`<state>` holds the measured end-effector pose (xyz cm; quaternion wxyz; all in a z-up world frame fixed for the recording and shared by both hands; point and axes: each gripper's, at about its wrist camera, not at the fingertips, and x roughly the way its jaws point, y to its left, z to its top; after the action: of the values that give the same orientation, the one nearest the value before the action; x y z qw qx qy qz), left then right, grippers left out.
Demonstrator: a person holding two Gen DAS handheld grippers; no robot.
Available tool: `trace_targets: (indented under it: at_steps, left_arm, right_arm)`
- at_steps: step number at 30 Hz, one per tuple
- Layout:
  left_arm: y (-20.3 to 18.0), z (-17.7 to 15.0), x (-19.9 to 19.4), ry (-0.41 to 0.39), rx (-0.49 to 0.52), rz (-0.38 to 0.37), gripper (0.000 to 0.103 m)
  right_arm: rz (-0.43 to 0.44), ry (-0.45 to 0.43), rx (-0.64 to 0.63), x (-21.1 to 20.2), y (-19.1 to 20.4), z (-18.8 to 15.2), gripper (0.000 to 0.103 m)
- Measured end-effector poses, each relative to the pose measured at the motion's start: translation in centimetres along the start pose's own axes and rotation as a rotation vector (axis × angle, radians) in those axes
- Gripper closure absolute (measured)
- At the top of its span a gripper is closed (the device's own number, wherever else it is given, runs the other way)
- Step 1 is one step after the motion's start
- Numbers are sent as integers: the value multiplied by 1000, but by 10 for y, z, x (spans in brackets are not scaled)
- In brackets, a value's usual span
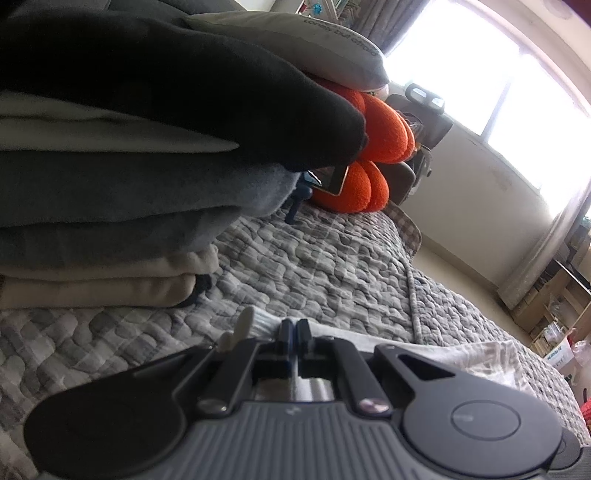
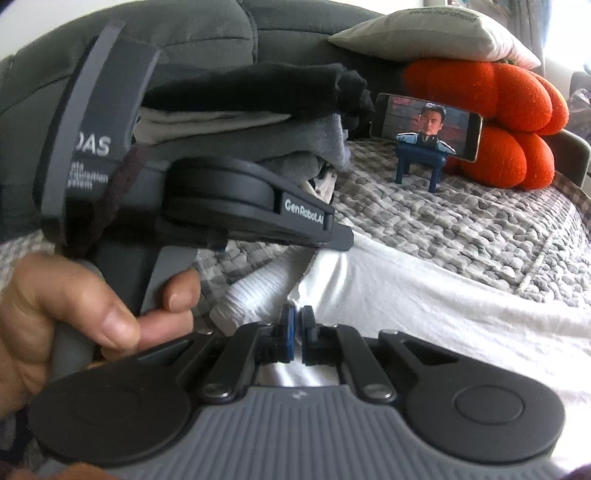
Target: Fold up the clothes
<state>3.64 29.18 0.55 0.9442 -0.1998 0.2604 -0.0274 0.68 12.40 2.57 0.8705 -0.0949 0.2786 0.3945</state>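
A white garment (image 2: 424,295) lies spread on the quilted bed. My right gripper (image 2: 296,317) is shut on its edge near a ribbed cuff or hem (image 2: 247,295). My left gripper (image 1: 294,328) is shut on the same white garment (image 1: 347,338), low over the quilt; in the right wrist view it (image 2: 340,236) is seen from the side, held in a hand, just left of my right gripper. A stack of folded clothes (image 1: 110,177), black on top, then white, grey and beige, stands at the left; it also shows in the right wrist view (image 2: 258,122).
A grey-checked quilt (image 1: 314,258) covers the bed. A phone (image 2: 424,127) playing video stands on a blue stand before orange cushions (image 2: 498,122) with a grey pillow (image 2: 436,33) on top. A dark grey headboard is behind. Window and shelves are at the right.
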Motion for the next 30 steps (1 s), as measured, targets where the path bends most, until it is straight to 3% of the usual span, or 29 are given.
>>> trace_targets:
  at_steps: [20, 24, 27, 28, 29, 30]
  left_arm:
    - [0, -1, 5, 19, 27, 29, 101]
    - [5, 1, 6, 25, 1, 29, 100]
    - [5, 6, -6, -30, 9, 35, 97]
    - [4, 8, -11, -50, 16, 40, 95]
    - [3, 10, -15, -68, 20, 43, 93]
    - [2, 11, -18, -80, 21, 44, 93]
  right_arm:
    - [34, 18, 33, 4, 0, 0, 97]
    - [49, 18, 38, 3, -2, 0, 87]
    - [79, -1, 61, -3, -7, 1, 84]
    - [98, -19, 82, -9, -11, 2, 80]
    - [125, -40, 124, -17, -18, 3, 66]
    - [138, -58, 161, -26, -27, 3, 60]
